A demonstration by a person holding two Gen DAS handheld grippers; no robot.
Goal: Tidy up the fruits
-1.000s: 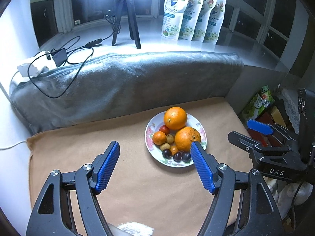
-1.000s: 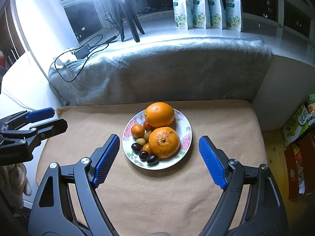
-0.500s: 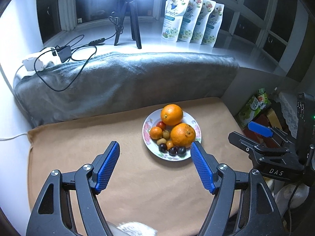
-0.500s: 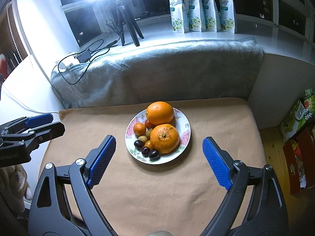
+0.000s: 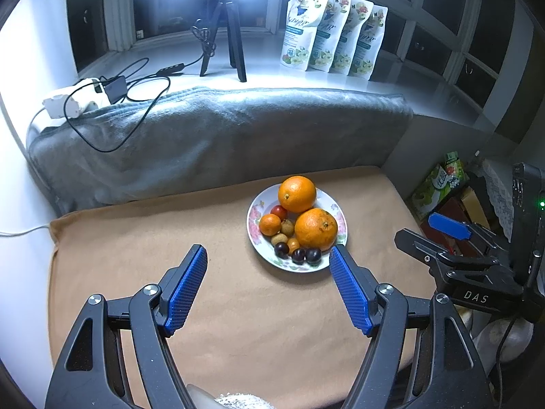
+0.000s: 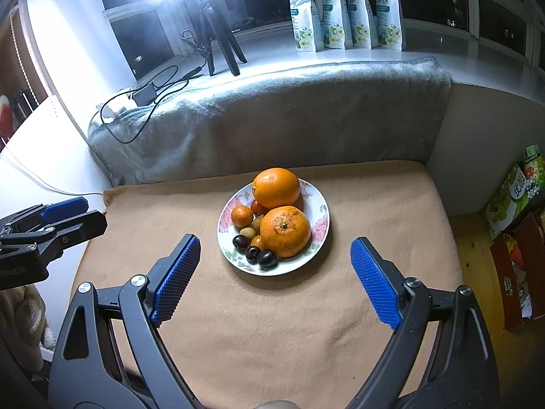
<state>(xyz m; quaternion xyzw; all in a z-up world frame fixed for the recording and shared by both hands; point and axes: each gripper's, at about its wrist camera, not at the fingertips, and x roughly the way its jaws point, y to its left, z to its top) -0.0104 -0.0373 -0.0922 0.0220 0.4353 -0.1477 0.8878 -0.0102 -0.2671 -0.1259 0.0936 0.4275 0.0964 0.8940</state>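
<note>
Currently all the fruit is gathered on one flowered plate (image 6: 322, 216) set on the tan blanket (image 6: 272, 323), a little right of middle in the left wrist view and near the middle in the right wrist view. From left to right, the left gripper (image 5: 267, 271) is held over bare blanket with its fingers spread wide and nothing between them, its right finger (image 5: 349, 293) seen just at the plate's near right rim. On the plate, a small orange (image 6: 242, 215) lies at the left, small brown fruits and three dark plums (image 6: 253, 254) along the near left, and two large oranges (image 6: 285, 231) toward the right and far side. The right gripper (image 6: 275, 272) is likewise wide open and empty, framing the plate. Such a scene fits fruit already gathered or fruit yet to be sorted out, so no move can be settled. Should any piece be gripped, a round fruit is best taken across its middle, gently, since the plums would likely bruise or roll.
</note>
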